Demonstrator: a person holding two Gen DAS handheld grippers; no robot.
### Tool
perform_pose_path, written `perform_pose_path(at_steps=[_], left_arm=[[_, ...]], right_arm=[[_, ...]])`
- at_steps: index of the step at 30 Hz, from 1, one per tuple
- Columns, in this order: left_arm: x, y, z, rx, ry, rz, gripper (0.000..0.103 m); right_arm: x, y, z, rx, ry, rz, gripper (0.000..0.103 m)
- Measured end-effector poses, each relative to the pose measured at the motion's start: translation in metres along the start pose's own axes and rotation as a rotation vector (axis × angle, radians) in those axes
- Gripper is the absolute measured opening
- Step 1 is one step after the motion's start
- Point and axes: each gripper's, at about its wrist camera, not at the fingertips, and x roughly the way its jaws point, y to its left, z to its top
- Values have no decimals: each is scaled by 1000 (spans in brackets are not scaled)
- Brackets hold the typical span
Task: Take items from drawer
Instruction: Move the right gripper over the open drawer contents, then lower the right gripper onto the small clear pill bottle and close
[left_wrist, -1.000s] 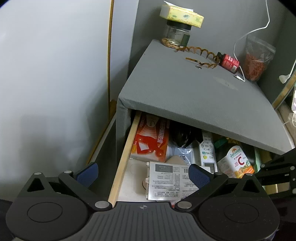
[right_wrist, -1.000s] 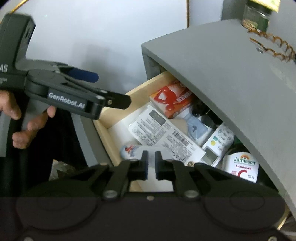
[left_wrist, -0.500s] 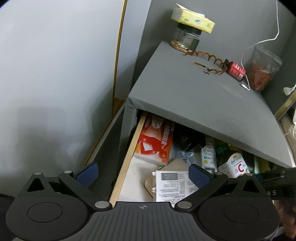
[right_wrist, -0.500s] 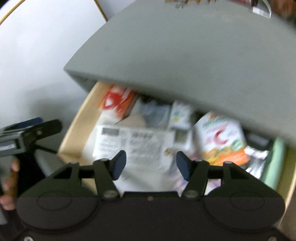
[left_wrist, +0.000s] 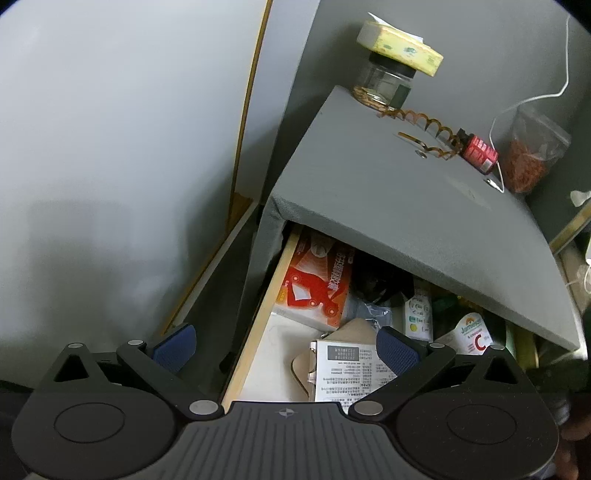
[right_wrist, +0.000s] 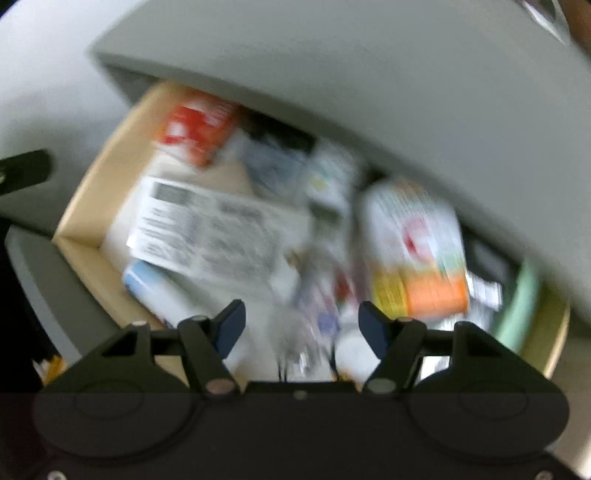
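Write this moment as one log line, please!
open wooden drawer full | left tongs open, empty | right tongs open, empty, above drawer

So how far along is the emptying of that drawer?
Barely begun. The drawer is already pulled open, but it is full: red packet, printed leaflet, vitamin bottle. Both the left gripper and right gripper are open and empty. Every item remains to take out.

The right gripper (right_wrist: 301, 326) hangs over the open drawer (right_wrist: 85, 199), its blue-padded fingers (right_wrist: 231, 325) spread wide with nothing between them. The view is motion-blurred. A printed leaflet (right_wrist: 207, 229) lies at 10 o'clock, a red-and-white box (right_wrist: 195, 129) at 11, and an orange-banded white bottle (right_wrist: 417, 243) at 2, under the grey cabinet top (right_wrist: 369, 74).
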Motion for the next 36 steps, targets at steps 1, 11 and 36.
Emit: perform_pose_path(at_steps=[1,11,36], left_arm=[[0,-2,0,7,-1,-3,103],[5,-14,-6,81,17,14,103],[1,-23,-11,115,16,16,103]], right_arm=[[4,-3,-4,24,20,24,66],[-10,-21,-18,123,-38,56,29],[1,-1,-18,-45,-174,-27,38]])
